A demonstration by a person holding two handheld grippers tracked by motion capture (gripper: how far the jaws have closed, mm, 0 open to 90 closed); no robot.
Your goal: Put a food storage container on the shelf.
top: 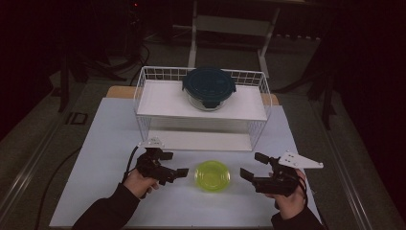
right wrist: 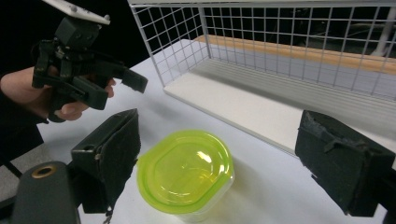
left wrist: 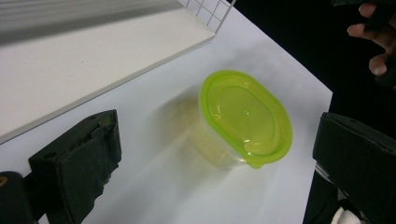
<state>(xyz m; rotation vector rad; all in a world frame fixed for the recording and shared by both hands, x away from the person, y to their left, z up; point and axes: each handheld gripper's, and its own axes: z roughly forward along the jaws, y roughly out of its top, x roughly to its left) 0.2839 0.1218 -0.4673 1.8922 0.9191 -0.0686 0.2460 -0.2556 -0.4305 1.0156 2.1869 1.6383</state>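
A yellow-green lidded plastic tub [top: 212,176] stands on the white table near the front, between my two grippers. My left gripper [top: 175,164] is open just left of it, and the right gripper [top: 253,166] is open just right of it; neither touches it. In the left gripper view the tub [left wrist: 245,116] lies ahead between the wide-spread jaws of the left gripper [left wrist: 217,135]. The right gripper view has the tub [right wrist: 186,170] low between the jaws of the right gripper [right wrist: 219,135], with the left gripper [right wrist: 123,91] open beyond.
A white wire rack [top: 143,91] with two shelves stands behind the tub. On its top shelf sits a round glass container with a dark blue lid [top: 208,87]. The lower shelf [right wrist: 243,105] is bare. The table's right edge [left wrist: 322,84] runs close to the tub.
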